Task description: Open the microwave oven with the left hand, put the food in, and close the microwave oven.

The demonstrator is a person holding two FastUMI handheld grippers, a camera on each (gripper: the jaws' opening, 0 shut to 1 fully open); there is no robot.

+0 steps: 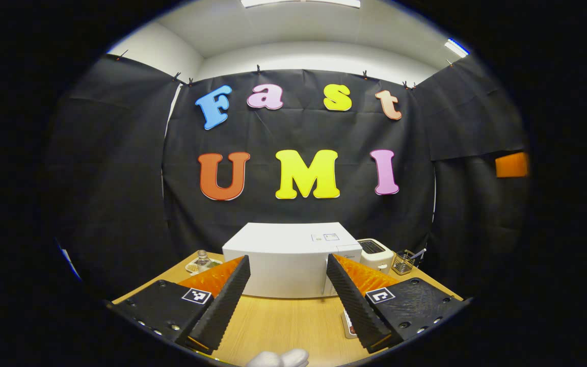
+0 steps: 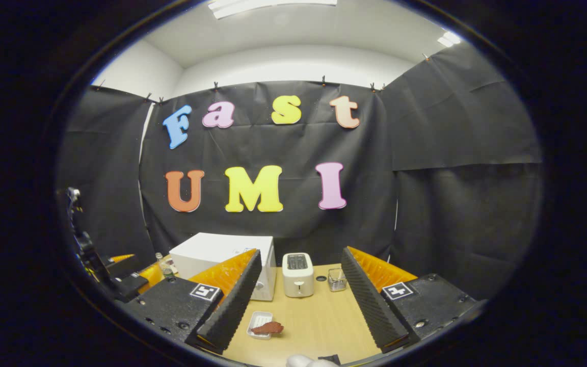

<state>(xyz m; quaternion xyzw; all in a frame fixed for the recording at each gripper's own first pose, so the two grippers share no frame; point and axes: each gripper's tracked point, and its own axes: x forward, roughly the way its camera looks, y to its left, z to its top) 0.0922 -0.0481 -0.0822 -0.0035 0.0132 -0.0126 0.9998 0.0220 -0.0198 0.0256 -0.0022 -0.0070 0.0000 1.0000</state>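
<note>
Left gripper view: microwave [image 1: 288,265] door closed, bare table [image 1: 288,321] before it.

Microwave [image 2: 222,255] left of toaster [image 2: 297,274]; food tray [image 2: 260,322] before both, on table [image 2: 314,321].

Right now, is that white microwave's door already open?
No. In the left gripper view the microwave shows a flat, closed front, and the left gripper hangs short of it with its jaws spread apart.
</note>
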